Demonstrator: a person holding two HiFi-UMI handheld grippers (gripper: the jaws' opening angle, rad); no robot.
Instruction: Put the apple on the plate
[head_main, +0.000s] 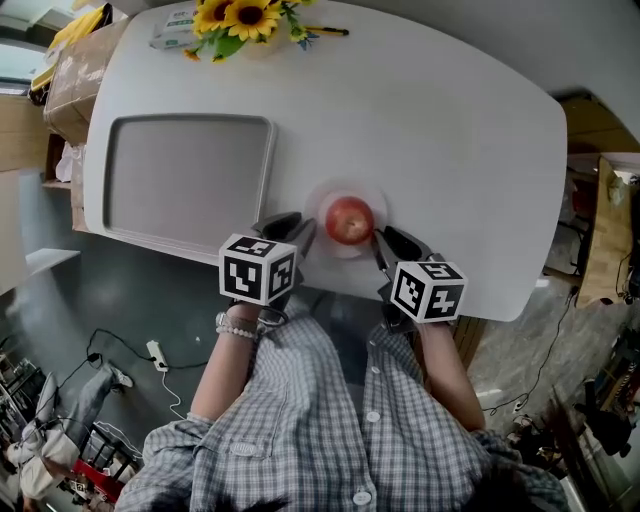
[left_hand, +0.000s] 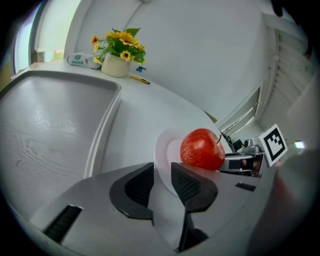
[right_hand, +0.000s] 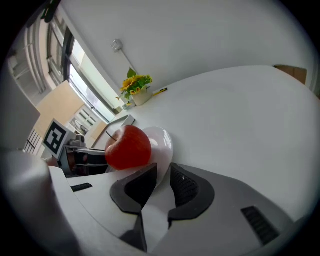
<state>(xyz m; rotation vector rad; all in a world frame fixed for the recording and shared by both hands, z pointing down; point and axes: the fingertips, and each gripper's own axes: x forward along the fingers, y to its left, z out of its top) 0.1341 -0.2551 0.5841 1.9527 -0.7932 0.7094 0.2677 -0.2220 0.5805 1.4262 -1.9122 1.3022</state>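
A red apple (head_main: 350, 220) sits on a small white plate (head_main: 322, 196) near the front edge of the white table (head_main: 450, 130). My left gripper (head_main: 305, 233) is at the plate's left side and my right gripper (head_main: 380, 241) at its right side. In the left gripper view the plate's rim (left_hand: 164, 150) runs between the jaws of the left gripper (left_hand: 162, 181), which are shut on it, and the apple (left_hand: 201, 149) lies just beyond. In the right gripper view the right gripper (right_hand: 163, 181) pinches the plate's rim (right_hand: 164, 142) too, with the apple (right_hand: 128, 147) to its left.
A large grey tray (head_main: 185, 180) lies to the left of the plate. A vase of sunflowers (head_main: 240, 18), a yellow pen (head_main: 330, 31) and a small packet (head_main: 172, 30) stand at the table's far edge. The table's front edge is right under both grippers.
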